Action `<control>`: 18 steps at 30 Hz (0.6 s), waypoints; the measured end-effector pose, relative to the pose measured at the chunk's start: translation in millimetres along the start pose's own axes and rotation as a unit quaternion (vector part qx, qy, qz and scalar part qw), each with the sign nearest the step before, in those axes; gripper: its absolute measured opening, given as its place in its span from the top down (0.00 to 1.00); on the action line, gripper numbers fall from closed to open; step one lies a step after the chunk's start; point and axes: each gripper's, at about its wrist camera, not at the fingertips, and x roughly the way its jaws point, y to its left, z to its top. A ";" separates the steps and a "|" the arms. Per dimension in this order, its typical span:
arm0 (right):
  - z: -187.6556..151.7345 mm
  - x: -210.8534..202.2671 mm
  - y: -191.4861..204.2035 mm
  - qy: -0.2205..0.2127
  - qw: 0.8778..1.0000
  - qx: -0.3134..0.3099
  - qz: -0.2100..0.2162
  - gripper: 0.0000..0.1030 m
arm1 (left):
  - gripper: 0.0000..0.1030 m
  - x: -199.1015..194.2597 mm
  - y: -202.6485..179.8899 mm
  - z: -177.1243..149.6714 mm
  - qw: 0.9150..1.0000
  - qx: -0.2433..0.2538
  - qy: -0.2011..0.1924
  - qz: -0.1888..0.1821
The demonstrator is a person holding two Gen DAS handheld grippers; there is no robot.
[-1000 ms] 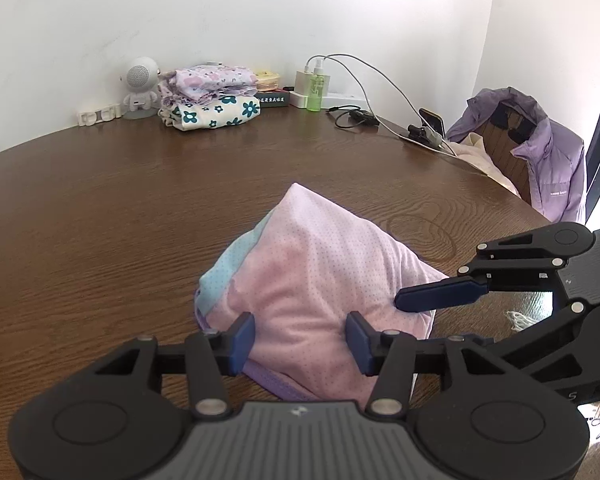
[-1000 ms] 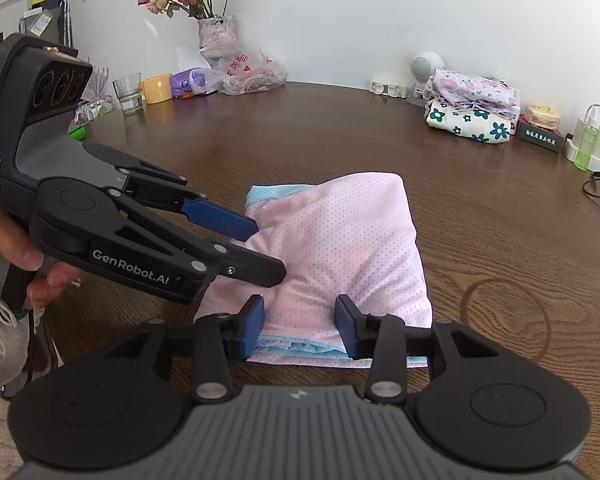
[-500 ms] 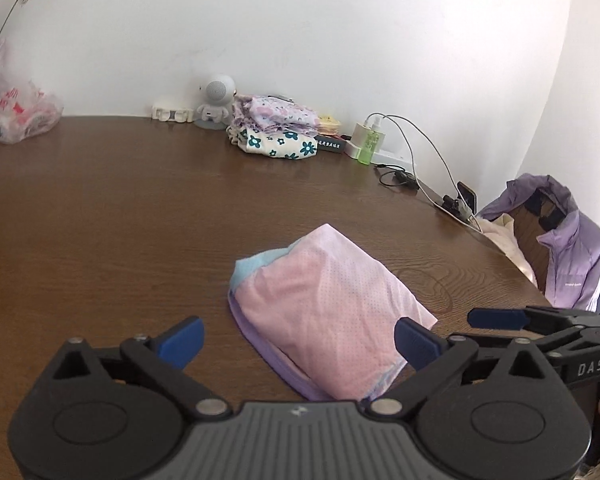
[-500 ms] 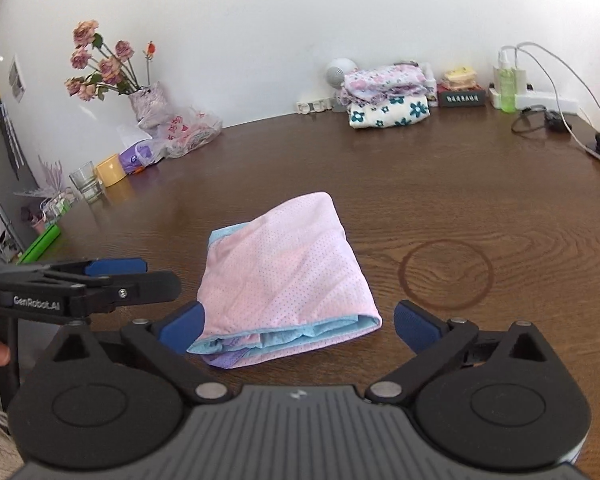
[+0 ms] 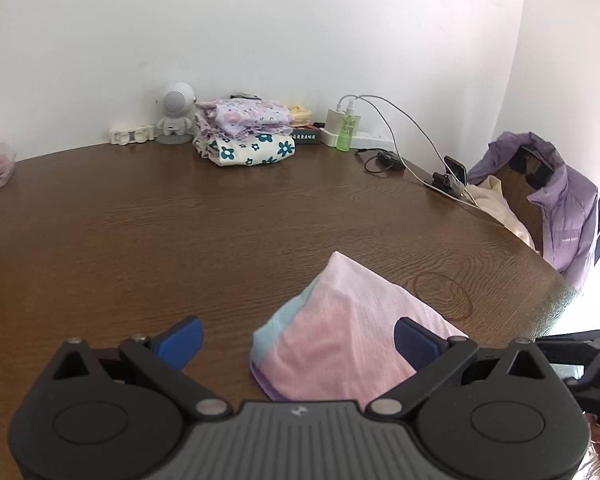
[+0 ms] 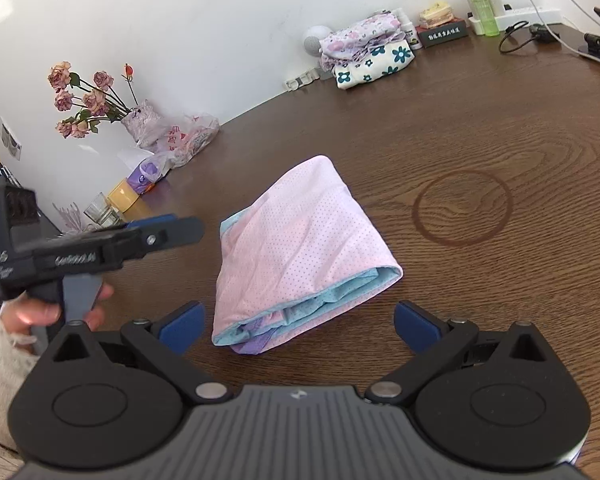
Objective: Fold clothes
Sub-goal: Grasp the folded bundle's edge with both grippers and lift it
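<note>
You have a big round brown table (image 6: 480,128) in front of you. On it, well away by the wall, sits a stack of folded flowery clothes (image 6: 370,56). Much closer to you lies the pink folded cloth (image 6: 296,248), with a blue edge peeking out at the near end. It lies flat on the wood, and nothing is holding it.

Your right gripper (image 6: 298,322) has just been opening, and its jaws now stand wide apart with only air between them. The cloth's open end lies just ahead, a bit toward its left finger. Your left gripper (image 5: 298,340) has just been opening too, and its jaws are also wide apart. The cloth shows between them but does not look pinched.

The cloth's long way runs away from you, leaning a little to the right. Both hands are close to its near end. I think this piece is done folding, so next it likely goes to the stack.
</note>
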 end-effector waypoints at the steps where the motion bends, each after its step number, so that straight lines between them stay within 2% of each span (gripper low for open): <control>1: 1.0 3.1 -1.0 0.006 1.000 0.009 0.003 0.01 | 0.07 8.8 3.8 5.8 1.000 0.002 0.013 -0.014; 5: 4.7 14.7 -4.1 0.019 0.999 0.040 0.024 0.05 | 0.19 41.8 19.4 17.5 0.995 -0.018 0.063 -0.069; 8: 8.3 21.1 -2.7 0.019 0.999 0.045 0.020 0.11 | 0.37 60.4 30.3 15.5 0.992 -0.041 0.082 -0.087; 10: 10.9 24.9 -2.1 0.021 0.998 0.049 0.015 0.24 | 0.52 65.3 36.1 10.4 0.989 -0.055 0.085 -0.108; 12: 13.4 29.0 -4.4 0.023 0.998 0.057 0.019 0.34 | 0.56 64.2 38.9 5.5 0.987 -0.062 0.082 -0.120; 13: 14.8 30.4 -6.0 0.023 0.998 0.060 0.018 0.40 | 0.62 61.8 39.7 2.7 0.987 -0.064 0.082 -0.124; 14: 16.2 31.7 -7.7 0.023 0.998 0.062 0.016 0.44 | 0.64 59.0 40.6 -0.5 0.986 -0.068 0.081 -0.126; 16: 21.8 34.9 -15.4 0.024 0.997 0.070 0.014 0.60 | 0.68 51.3 41.0 -7.4 0.986 -0.077 0.078 -0.123; 18: 27.1 37.3 -23.9 0.025 0.997 0.077 0.015 0.68 | 0.68 40.1 40.9 -16.7 0.986 -0.097 0.075 -0.116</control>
